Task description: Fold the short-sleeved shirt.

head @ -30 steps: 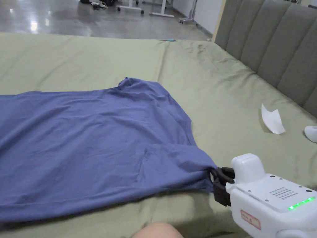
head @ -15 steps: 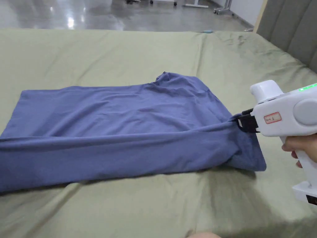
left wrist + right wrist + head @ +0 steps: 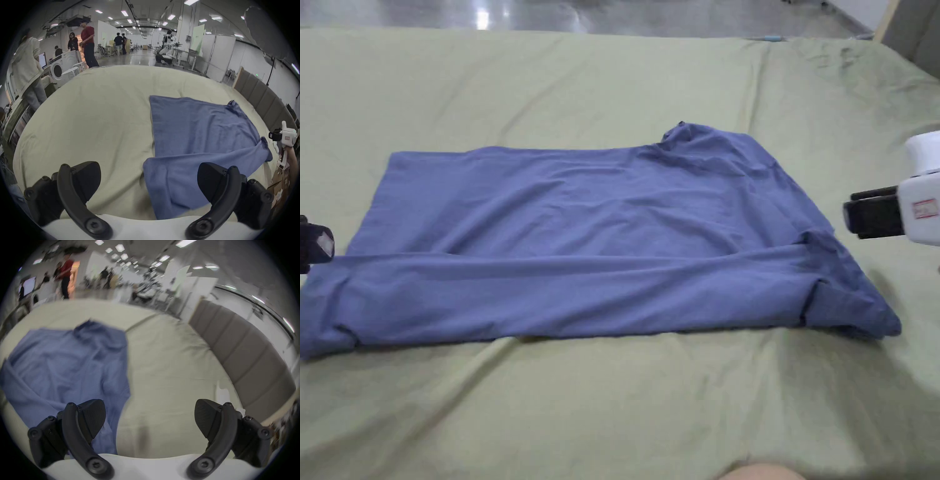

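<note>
A blue short-sleeved shirt [image 3: 600, 250] lies on the green bed sheet [image 3: 612, 406], its near long edge folded over the body into a band [image 3: 569, 300]. The same shirt [image 3: 203, 146] appears in the left gripper view and, blurred, as the shirt [image 3: 65, 366] in the right gripper view. My right gripper [image 3: 850, 215] hovers just off the shirt's right end, jaws wide apart and empty [image 3: 150, 417]. My left gripper [image 3: 312, 245] sits at the shirt's left end, also open [image 3: 148, 178], with cloth lying below the gap but not pinched.
A grey padded headboard [image 3: 263, 104] runs along the bed's right side. A white paper scrap [image 3: 222, 391] lies on the sheet near it. Several people [image 3: 87, 45] and a washing machine [image 3: 61, 69] stand beyond the bed's far edge.
The right gripper has let go of the shirt's right corner and pulled back to the right. The near edge now lies folded over the body. The head camera has swung left.
</note>
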{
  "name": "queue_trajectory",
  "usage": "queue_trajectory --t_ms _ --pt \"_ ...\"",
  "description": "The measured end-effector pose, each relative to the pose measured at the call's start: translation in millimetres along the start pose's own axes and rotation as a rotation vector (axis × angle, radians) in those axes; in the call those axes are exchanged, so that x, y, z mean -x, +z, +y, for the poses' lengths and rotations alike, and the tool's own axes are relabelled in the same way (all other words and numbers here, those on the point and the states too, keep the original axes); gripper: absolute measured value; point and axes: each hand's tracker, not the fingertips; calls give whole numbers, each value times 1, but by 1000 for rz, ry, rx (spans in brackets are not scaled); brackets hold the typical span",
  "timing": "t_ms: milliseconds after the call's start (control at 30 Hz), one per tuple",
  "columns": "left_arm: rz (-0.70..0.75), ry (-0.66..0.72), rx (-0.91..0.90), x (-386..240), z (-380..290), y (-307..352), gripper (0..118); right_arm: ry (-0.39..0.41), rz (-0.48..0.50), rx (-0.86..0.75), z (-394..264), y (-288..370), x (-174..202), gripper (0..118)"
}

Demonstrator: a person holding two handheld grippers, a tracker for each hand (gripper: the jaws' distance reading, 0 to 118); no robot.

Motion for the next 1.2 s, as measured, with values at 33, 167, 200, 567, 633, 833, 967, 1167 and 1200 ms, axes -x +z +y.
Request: queue_trajectory --t_ms 33,167,200,567,633,833,967,1167,1200 --pt "-9 -6 -34 1 -7 14 118 -55 41 -12 -2 13 -10 111" --pt "-30 -76 -140 -9 -45 71 48 -142 310 -79 -35 77 -24 26" --pt "-25 -79 -144 -11 -56 77 6 -119 283 -105 -46 93 -20 3" --pt "-38 -59 -65 -19 -89 16 118 31 481 -90 -121 151 52 2" --pt "-46 -48 -66 -21 -78 12 117 69 482 -95 -122 155 62 2" --pt "-25 -50 13 -33 -81 -23 6 185 480 -83 -112 148 80 2" --pt "-56 -95 8 -39 -81 -17 5 165 487 -69 -108 132 80 2" --pt "-81 -94 -38 -30 -81 2 5 -64 322 -53 -107 85 54 16" --pt "-86 -87 -37 -37 -81 11 5 -94 311 -56 -108 77 48 41"
